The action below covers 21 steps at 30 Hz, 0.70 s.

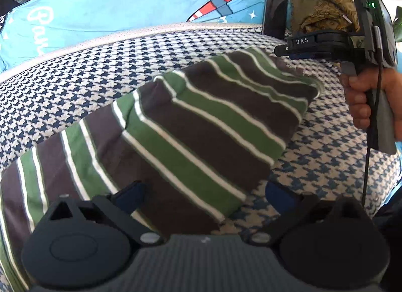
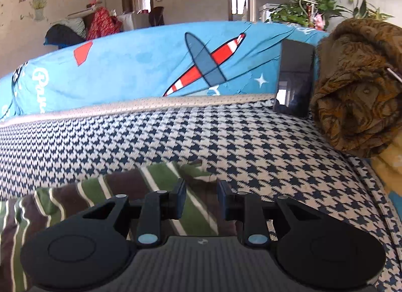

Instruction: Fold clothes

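A green, brown and white striped garment (image 1: 201, 121) lies folded on the houndstooth cover (image 1: 326, 141). My left gripper (image 1: 204, 194) is wide open at the garment's near edge; its left finger rests over the cloth and its right finger over the bare cover. A hand (image 1: 361, 101) holds my right gripper (image 1: 282, 49) at the garment's far right corner. In the right wrist view, the right gripper (image 2: 202, 199) is narrowly open, and the striped garment (image 2: 100, 189) shows flat in the gap and runs off to the left.
A blue airplane-print fabric (image 2: 140, 65) rises behind the houndstooth cover (image 2: 226, 136). A dark flat device (image 2: 295, 78) leans against it at the back right, beside a rolled brown patterned cloth (image 2: 356, 91). Potted plants and room furniture stand further back.
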{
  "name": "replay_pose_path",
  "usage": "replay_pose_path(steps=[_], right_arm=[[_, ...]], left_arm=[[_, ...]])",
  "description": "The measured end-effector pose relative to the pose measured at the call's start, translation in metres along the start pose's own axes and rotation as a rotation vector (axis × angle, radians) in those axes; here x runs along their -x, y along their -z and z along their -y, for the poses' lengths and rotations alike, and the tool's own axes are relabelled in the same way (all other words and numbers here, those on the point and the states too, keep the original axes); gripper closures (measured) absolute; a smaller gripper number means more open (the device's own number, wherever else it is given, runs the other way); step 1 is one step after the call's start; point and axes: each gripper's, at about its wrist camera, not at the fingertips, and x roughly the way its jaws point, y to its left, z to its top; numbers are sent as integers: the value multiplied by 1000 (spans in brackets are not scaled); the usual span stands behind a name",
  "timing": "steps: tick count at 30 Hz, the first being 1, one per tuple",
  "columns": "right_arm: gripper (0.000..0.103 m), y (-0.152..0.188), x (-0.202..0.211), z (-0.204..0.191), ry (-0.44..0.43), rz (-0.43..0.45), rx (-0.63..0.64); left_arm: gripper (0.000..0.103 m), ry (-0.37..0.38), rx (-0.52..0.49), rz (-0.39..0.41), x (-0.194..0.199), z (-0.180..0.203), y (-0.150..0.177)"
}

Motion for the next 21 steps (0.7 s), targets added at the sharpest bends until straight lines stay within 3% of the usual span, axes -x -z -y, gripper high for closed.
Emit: replay_pose_path(steps=[9,15,21], right_arm=[[66,5,45,54,-40,-34,-303],[66,23,60,66,-64,-98,-360],[64,36,55,70,-177,-173,-457]], left_arm=[[0,-36,77,36,-17,-1,-15],[0,-94,144,50,-31,-6,-21],[0,-143,80,20,-46,3,-18]])
